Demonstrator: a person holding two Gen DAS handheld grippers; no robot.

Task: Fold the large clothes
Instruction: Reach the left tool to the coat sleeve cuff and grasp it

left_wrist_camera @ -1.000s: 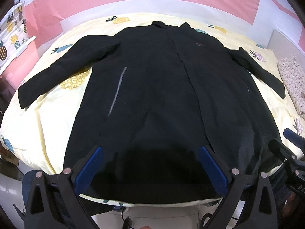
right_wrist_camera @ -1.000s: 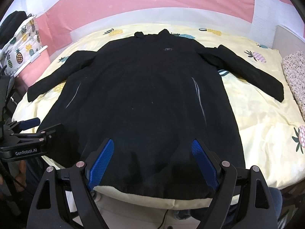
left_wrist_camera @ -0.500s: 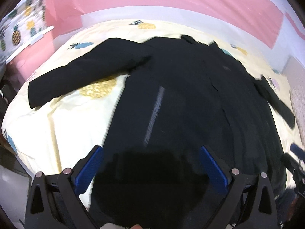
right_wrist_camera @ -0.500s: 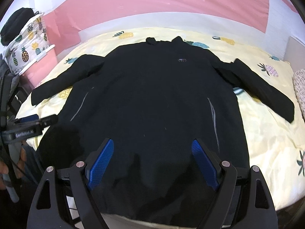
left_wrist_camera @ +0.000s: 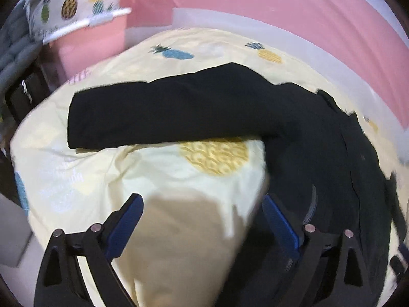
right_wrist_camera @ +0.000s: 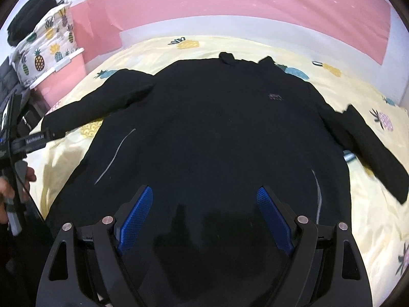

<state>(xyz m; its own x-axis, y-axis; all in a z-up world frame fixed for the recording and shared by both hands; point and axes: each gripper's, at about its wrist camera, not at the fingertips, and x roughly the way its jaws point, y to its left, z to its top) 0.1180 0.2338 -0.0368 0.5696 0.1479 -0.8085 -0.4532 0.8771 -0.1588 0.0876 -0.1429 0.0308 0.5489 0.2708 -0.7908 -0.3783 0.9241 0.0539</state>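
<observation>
A long black coat lies flat on a pale yellow pineapple-print bedsheet, collar at the far side, both sleeves spread out. In the left wrist view the coat's left sleeve stretches across the sheet ahead of my left gripper. Its jaws stand wide and are closing, with only bare sheet between them; the coat's side edge runs by the right finger. My right gripper hangs open over the coat's lower middle, holding nothing. The left gripper also shows at the left edge of the right wrist view.
A pink wall runs behind the bed. A pink stand with a pineapple-print cloth sits at the bed's left corner, dark items beside it. A person's hand holds the left gripper at the bed's left side.
My left gripper swung left from the coat's hem to the sheet below the left sleeve and rolled. The right gripper drifted left and forward over the coat's lower middle.
</observation>
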